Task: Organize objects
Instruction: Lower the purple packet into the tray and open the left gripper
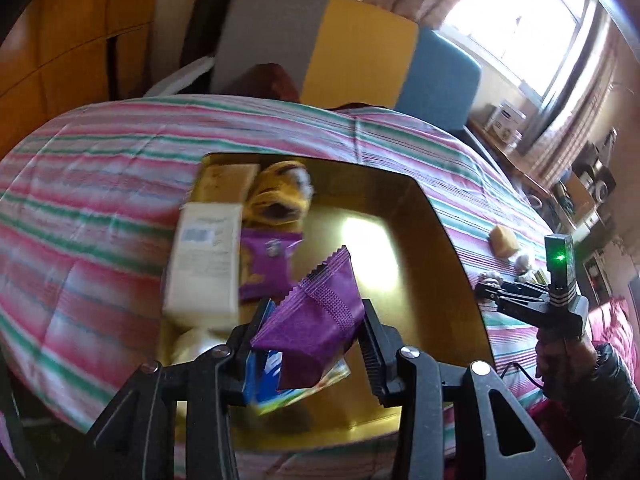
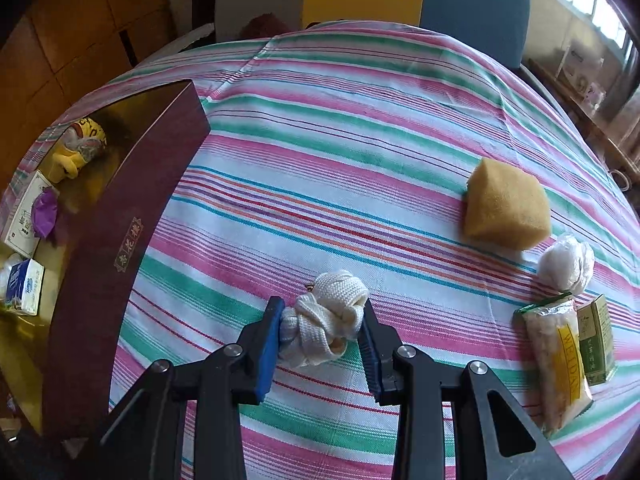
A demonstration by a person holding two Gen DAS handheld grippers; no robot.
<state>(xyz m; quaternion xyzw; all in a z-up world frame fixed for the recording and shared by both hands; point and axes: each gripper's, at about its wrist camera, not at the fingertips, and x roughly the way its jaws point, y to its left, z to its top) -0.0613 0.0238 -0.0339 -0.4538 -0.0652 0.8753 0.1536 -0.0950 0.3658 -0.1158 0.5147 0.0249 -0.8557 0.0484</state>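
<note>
- The left gripper (image 1: 310, 344) pinched a purple sachet (image 1: 316, 320) between its pads, holding it above the near part of the open box (image 1: 448, 240), whose inside was gold.
- Beneath the sachet, a blue-and-white packet (image 1: 264, 372) and a colourful flat packet (image 1: 320, 388) lay on the box floor at the near edge.
- Further in, along the box's left side, sat a cream carton (image 1: 206, 264) (blurred, with a barcode on top), a tan block (image 1: 228, 182) behind it, a yellow plush toy (image 1: 282, 192) and a second purple packet (image 1: 266, 264).
- The right half of the box floor was bare and caught a bright glare.
- The right gripper (image 2: 320, 330) had just been closing, and its pads were pressed on a knotted bundle of white webbing (image 2: 328, 316) resting on the striped cloth (image 2: 340, 128), right of the box.
- From the right wrist view the box's dark maroon wall (image 2: 124, 240) stood between the bundle and the box's contents.
- On the cloth to the far right lay a yellow sponge (image 2: 506, 208); nearer were a white plastic-wrapped ball (image 2: 566, 264), a long snack packet (image 2: 556, 364) and a small green carton (image 2: 598, 340), the last two touching side by side.
- Beyond the table stood a chair back (image 1: 352, 52) in grey, yellow and blue panels, with a bright window (image 1: 516, 20) at the far right.
- A person's hand (image 1: 560, 356) held the right gripper's handle (its green light lit).
</note>
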